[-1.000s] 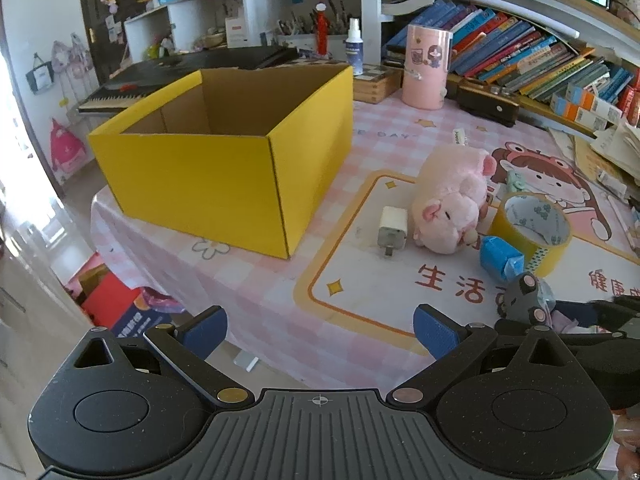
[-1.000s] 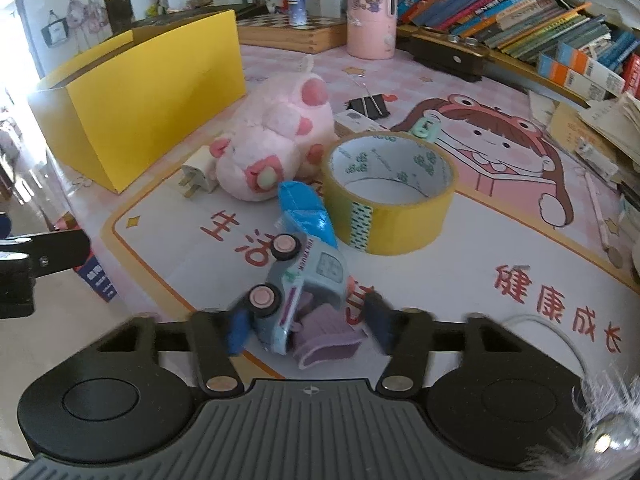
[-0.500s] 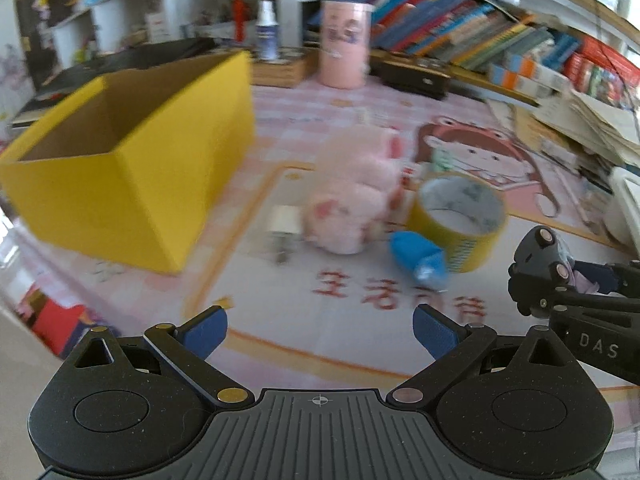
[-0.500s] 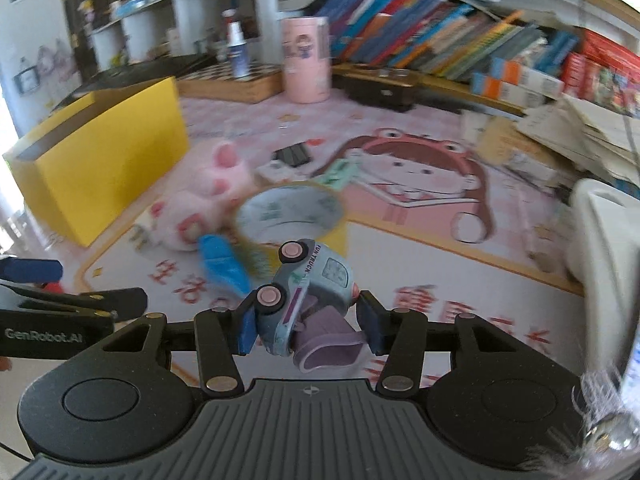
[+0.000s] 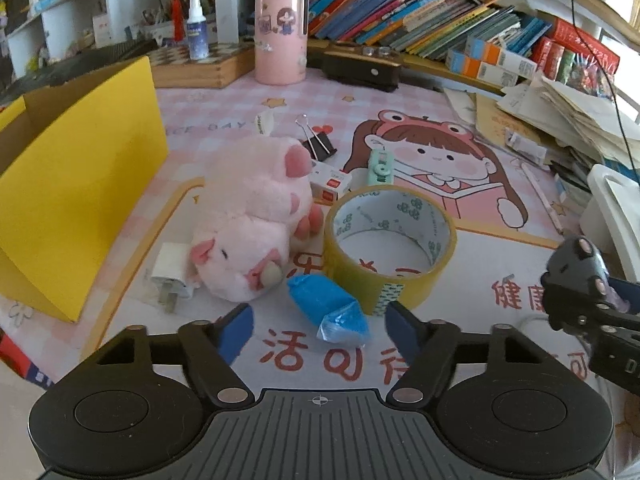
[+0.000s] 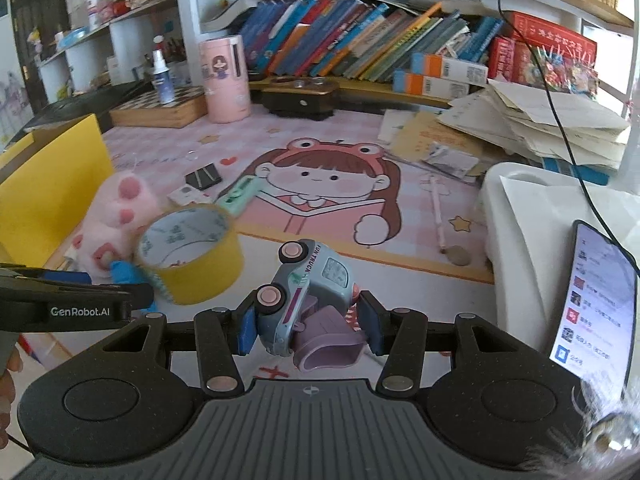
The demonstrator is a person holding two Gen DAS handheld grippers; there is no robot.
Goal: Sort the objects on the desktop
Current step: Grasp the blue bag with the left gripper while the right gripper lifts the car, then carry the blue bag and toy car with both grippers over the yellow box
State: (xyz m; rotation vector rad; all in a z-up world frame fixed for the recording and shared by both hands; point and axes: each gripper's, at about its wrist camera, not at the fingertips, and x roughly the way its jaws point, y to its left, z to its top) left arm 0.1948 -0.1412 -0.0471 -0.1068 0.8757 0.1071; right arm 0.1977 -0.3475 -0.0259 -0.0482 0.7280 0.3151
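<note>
My right gripper [image 6: 307,330] is shut on a light blue toy truck [image 6: 310,284] with pink wheels and holds it above the mat. It shows at the right edge of the left wrist view, with the truck [image 5: 576,268]. My left gripper [image 5: 320,330] is open, low over the mat, with a blue wrapped packet [image 5: 330,308] just ahead between its fingers. Beyond lie a pink plush pig [image 5: 256,224], a yellow tape roll [image 5: 390,240] and a white charger plug [image 5: 170,272]. The open yellow box [image 5: 76,176] stands at the left.
A binder clip [image 5: 318,144], a small white box [image 5: 330,184] and a green correction tape [image 5: 380,166] lie behind the pig. A pink cup [image 5: 282,36], books [image 6: 360,44] and paper stacks [image 6: 532,128] line the back. A white tray [image 6: 532,232] and phone [image 6: 592,296] are at right.
My left gripper swung right from the box to the blue packet and closed in on it. My right gripper lifted the toy truck and moved it right, toward the white tray.
</note>
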